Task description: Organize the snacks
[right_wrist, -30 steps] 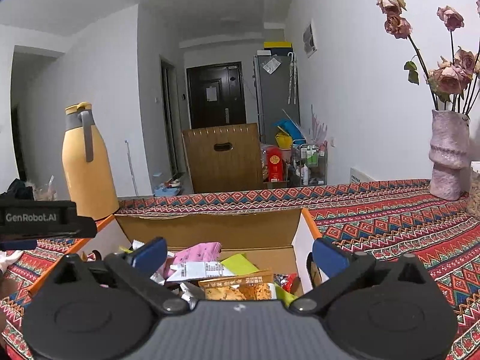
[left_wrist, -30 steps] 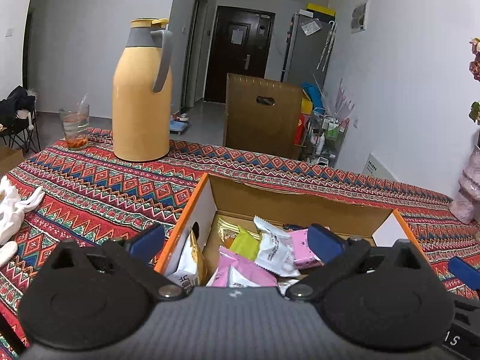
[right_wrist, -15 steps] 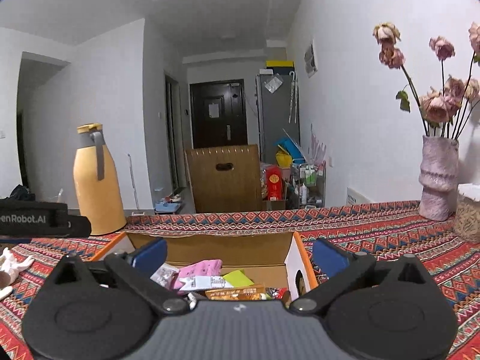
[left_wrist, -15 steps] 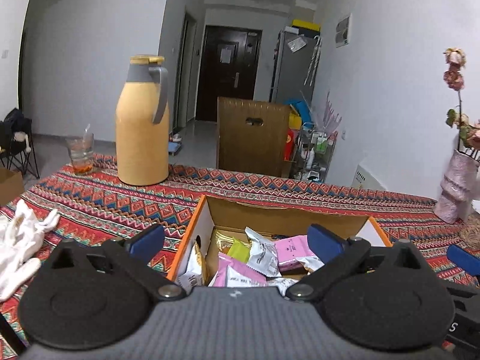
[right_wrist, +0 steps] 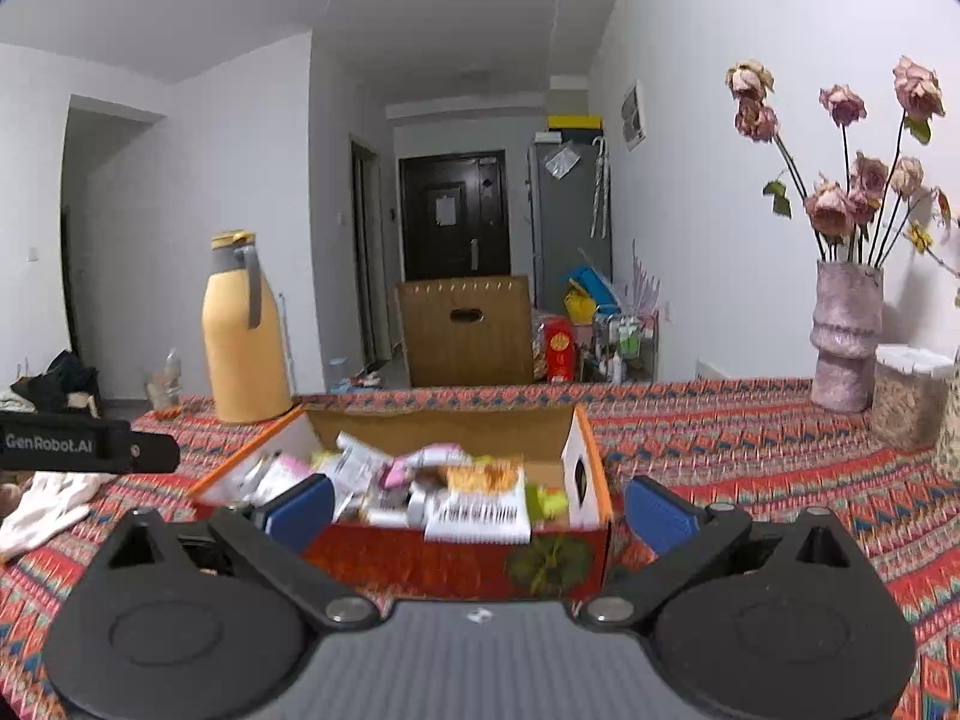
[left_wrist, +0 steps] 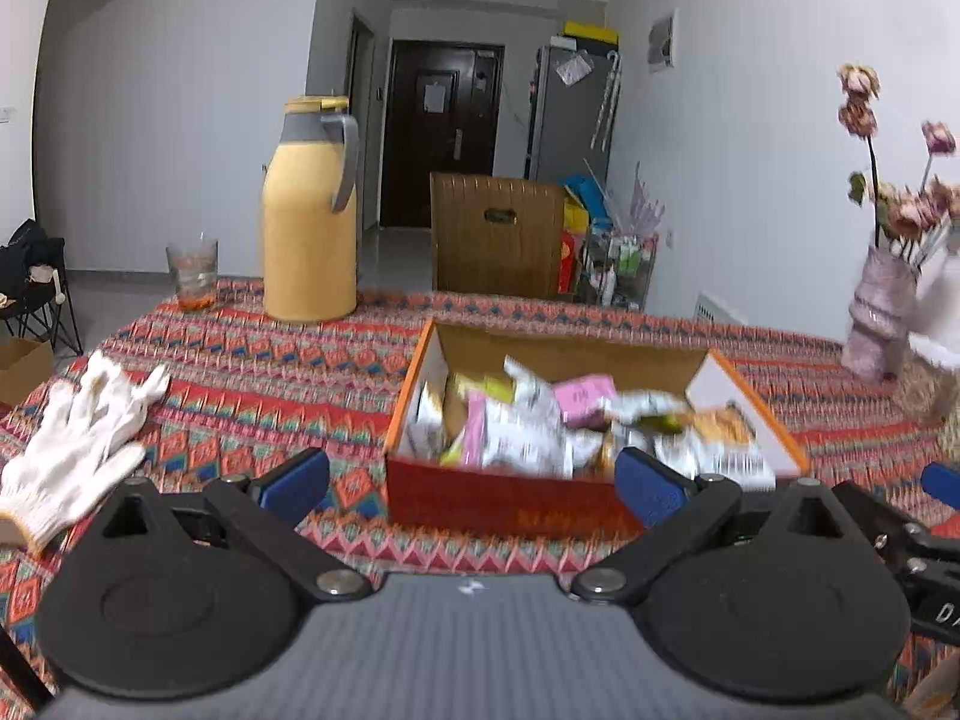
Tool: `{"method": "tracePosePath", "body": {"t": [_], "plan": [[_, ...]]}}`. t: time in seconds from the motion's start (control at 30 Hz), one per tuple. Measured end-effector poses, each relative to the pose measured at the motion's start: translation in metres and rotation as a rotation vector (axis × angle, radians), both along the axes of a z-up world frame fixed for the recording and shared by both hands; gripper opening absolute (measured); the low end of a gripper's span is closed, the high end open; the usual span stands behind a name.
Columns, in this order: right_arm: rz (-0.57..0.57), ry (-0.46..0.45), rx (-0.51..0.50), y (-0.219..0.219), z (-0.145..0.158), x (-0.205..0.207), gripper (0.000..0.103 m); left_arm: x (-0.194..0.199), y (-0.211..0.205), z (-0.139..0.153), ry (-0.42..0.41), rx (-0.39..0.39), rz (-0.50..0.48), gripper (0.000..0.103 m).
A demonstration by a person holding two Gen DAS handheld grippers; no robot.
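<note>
The snack box (left_wrist: 510, 504), an open carton with an orange rim and a red front wall, stood on the patterned tablecloth (left_wrist: 270, 372) in the left wrist view, toward the table's near edge and right of its middle. Loose snack packets (left_wrist: 540, 426) filled it, white, pink and green ones heaped together, though blur hid their print. The left gripper (left_wrist: 474, 483) hovered just before the box's front wall with its blue fingers (left_wrist: 294, 483) spread wide and nothing between them. A white glove (left_wrist: 78, 444) lay near the table's left edge. A yellow thermos (left_wrist: 310, 210) stood toward the far edge, with a drinking glass (left_wrist: 193, 273) to its left. A pink vase (left_wrist: 879, 318) of dried flowers stood by the right edge

In the right wrist view the snack box (right_wrist: 456, 558) sat straight ahead, close to the near edge, a barcoded packet (right_wrist: 480, 516) resting on its front lip. The right gripper (right_wrist: 480, 513) hung in front of it, fingers (right_wrist: 660, 513) parted and empty, clear of the carton. The thermos (right_wrist: 243, 330) rose behind the box's left corner. The vase (right_wrist: 846, 339) and a lidded jar (right_wrist: 909, 396) stood beside each other along the far right edge
</note>
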State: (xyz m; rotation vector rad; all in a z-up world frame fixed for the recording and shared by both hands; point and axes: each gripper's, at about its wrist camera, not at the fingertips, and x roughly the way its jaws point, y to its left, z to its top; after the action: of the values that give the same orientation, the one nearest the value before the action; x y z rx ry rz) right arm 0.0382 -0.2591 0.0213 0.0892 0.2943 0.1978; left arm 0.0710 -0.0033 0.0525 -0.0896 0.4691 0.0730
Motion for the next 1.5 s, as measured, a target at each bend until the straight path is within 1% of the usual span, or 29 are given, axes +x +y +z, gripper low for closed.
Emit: {"method": "tracePosePath", "body": {"t": [0.33, 0.43, 0.6, 0.97, 1.5], "plan": [[0.003, 0.121, 0.008, -0.007, -0.031, -0.037, 0.103, -0.039, 0.000, -0.036, 0.091, 0.006, -0.053, 0.103], [0.001, 0.143, 0.008, -0.008, -0.037, -0.046, 0.103, -0.049, 0.002, -0.044, 0.114, 0.003, -0.062, 0.103], [0.003, 0.163, 0.008, -0.012, -0.043, -0.057, 0.103, -0.066, 0.004, -0.053, 0.124, 0.001, -0.080, 0.103], [0.006, 0.186, 0.003, -0.013, -0.051, -0.067, 0.103, -0.082, 0.003, -0.059, 0.121, 0.002, -0.110, 0.103], [0.007, 0.201, 0.002, -0.014, -0.055, -0.065, 0.103, -0.081, 0.001, -0.061, 0.128, 0.004, -0.112, 0.103]]}}
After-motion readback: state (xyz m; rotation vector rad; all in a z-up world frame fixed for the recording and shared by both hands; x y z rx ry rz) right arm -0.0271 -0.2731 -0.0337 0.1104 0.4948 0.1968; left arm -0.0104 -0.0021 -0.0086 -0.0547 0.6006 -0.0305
